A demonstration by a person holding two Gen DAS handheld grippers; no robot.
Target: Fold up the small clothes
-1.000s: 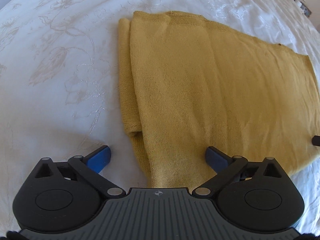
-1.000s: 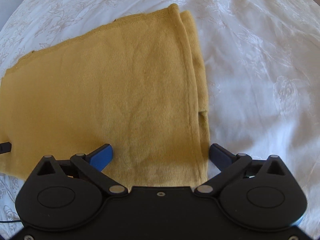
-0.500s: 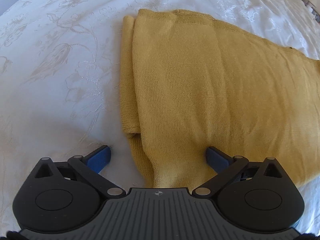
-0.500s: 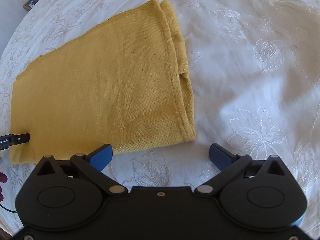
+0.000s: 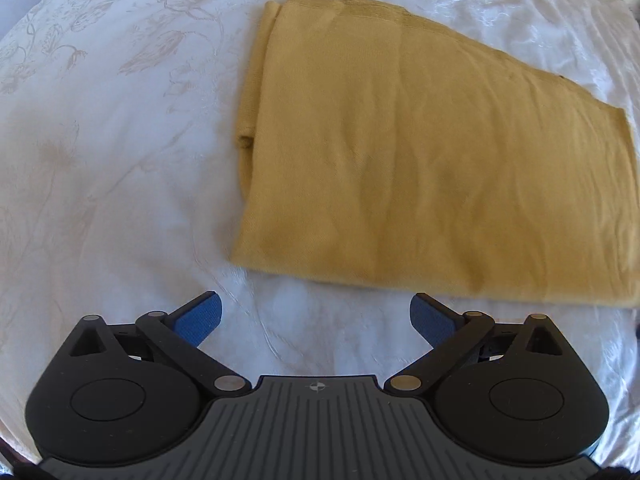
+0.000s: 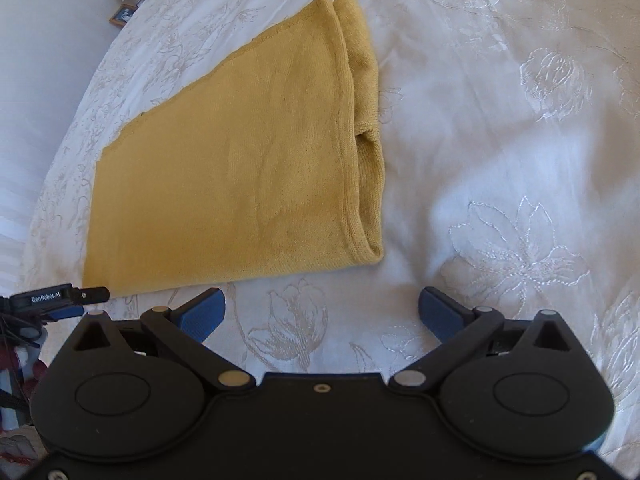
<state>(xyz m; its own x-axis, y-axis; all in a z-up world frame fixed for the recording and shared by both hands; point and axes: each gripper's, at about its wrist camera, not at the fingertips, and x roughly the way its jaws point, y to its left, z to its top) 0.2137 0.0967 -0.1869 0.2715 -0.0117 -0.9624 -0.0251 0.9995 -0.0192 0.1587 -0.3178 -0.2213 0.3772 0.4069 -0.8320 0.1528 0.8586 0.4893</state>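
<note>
From the left wrist view, the left gripper (image 5: 316, 314) hangs above the white embroidered bedspread (image 5: 112, 152) with its two blue-padded fingers (image 5: 200, 316) spread wide and nothing between them. The mustard-yellow knitted garment (image 5: 420, 168) lies flat on the bedspread ahead of the gripper, folded into a broad panel that runs from the middle of the view off toward the right. Its near edge sits just beyond the fingertips without touching them. Along the garment's left side a narrower layer is tucked under the top panel, forming a doubled edge with a small cuff-like opening partway down.

From the right wrist view, the right gripper (image 6: 322, 312) is likewise held over the bedspread (image 6: 500, 140), its blue pads (image 6: 438, 314) set far apart and gripping nothing. The garment (image 6: 232, 176) lies ahead and to the left of this gripper, its near hem just past the left fingertip and apart from it. The tucked layer shows here along the garment's right side, with a stitched border running down the top panel's edge. At the left edge of this view part of the left gripper (image 6: 60, 298) is visible, a black labelled tip close to the garment's near left corner. Some small framed items (image 6: 126, 10) sit in the far upper left, beyond the bedspread.
</note>
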